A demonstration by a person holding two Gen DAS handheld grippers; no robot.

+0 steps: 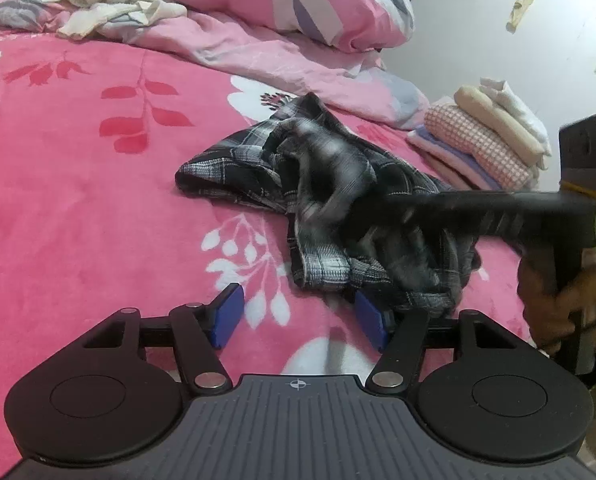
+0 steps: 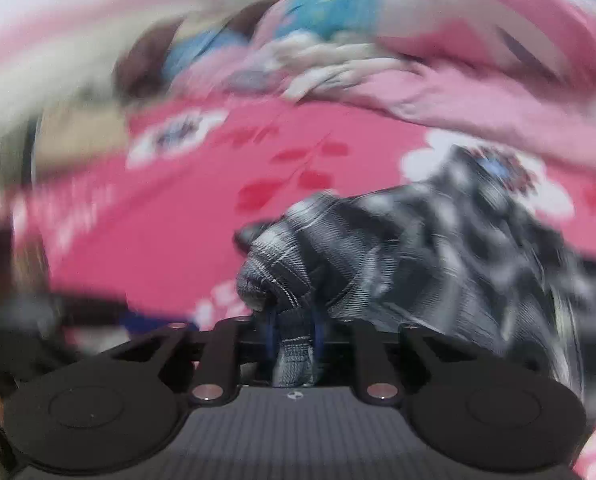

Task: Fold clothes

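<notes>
A crumpled black-and-grey plaid garment point(image 1: 322, 184) lies on the pink flowered bedspread point(image 1: 98, 200). My left gripper point(image 1: 300, 320) is open just in front of the garment's near hem, its blue pads point(image 1: 228, 316) apart with only bedspread between them. My right gripper point(image 2: 293, 326) is shut on a bunched fold of the plaid garment point(image 2: 438, 248), which is pinched between its blue pads. In the left wrist view the right gripper comes in blurred from the right edge, held by a hand point(image 1: 566, 304), and lifts part of the cloth.
A stack of folded clothes point(image 1: 486, 140) sits at the bed's far right near the white wall. Unfolded white and pale garments point(image 1: 106, 4) lie heaped at the back left beside a pink quilt and pillow point(image 1: 298, 4).
</notes>
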